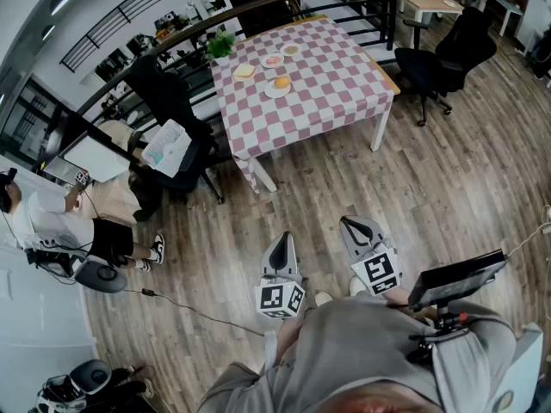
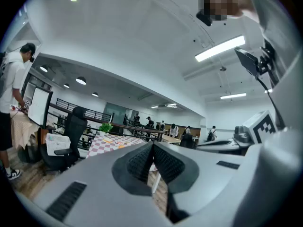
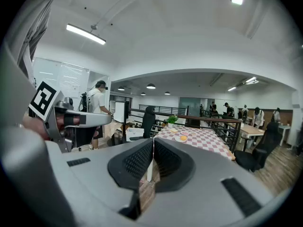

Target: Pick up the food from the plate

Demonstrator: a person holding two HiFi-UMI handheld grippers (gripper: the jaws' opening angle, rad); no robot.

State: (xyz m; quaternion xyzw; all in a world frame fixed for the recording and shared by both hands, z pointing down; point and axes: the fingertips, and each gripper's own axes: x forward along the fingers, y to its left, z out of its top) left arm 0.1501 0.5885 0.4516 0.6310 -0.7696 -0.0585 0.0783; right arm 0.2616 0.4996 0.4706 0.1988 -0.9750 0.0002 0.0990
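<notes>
1. Your left gripper point(image 1: 282, 241) has its jaws clenched tight, pad against pad, with nothing between them.
2. Your right gripper point(image 1: 349, 224) is the same: jaws pressed together and empty.
3. You hold both side by side, low in front of your body, over the wooden floor point(image 1: 430, 188).
4. The food point(image 1: 281, 82), an orange-yellow piece, lies on a white plate point(image 1: 270, 90) on the checkered counter point(image 1: 336, 84). It is well apart from both pairs of jaws.
5. More plates sit beyond it, toward a small green plant point(image 1: 220, 46) at the counter's far corner.
6. In the left gripper view the counter shows left of the jaw tips. In the right gripper view it shows right of them.
</notes>
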